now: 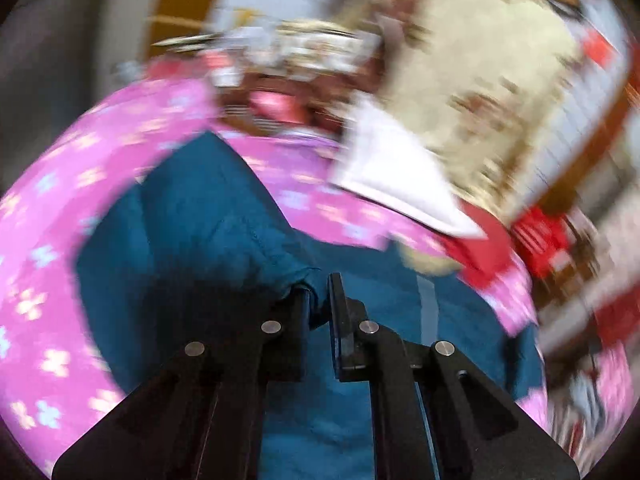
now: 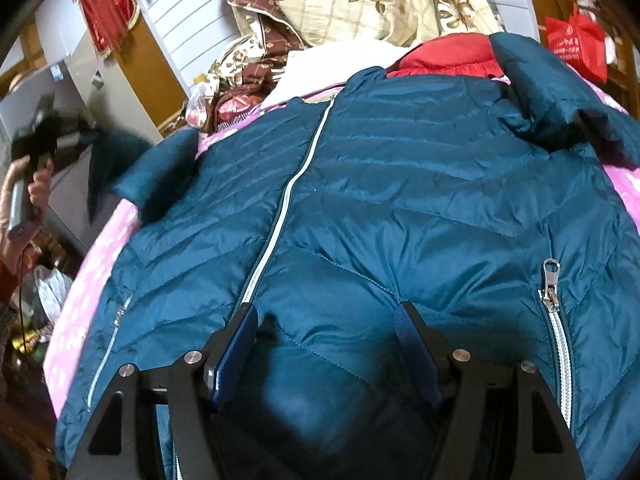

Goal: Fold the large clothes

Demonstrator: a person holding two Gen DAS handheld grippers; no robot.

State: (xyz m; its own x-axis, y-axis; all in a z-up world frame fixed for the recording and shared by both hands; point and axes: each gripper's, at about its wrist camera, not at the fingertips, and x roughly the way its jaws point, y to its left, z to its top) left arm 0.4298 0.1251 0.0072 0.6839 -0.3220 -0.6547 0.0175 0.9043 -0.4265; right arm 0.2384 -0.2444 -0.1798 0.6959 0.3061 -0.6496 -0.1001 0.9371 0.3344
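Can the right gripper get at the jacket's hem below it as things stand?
Probably yes. The right gripper hangs open right over the teal puffer jacket, nothing lying between its fingers and the quilted fabric. Whether the pads already touch the cloth I cannot tell.

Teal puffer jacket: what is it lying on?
The teal puffer jacket lies spread on a pink flowered bedsheet, which shows along its left and right edges. A red garment pokes out beyond its collar. Anything directly beneath is covered.
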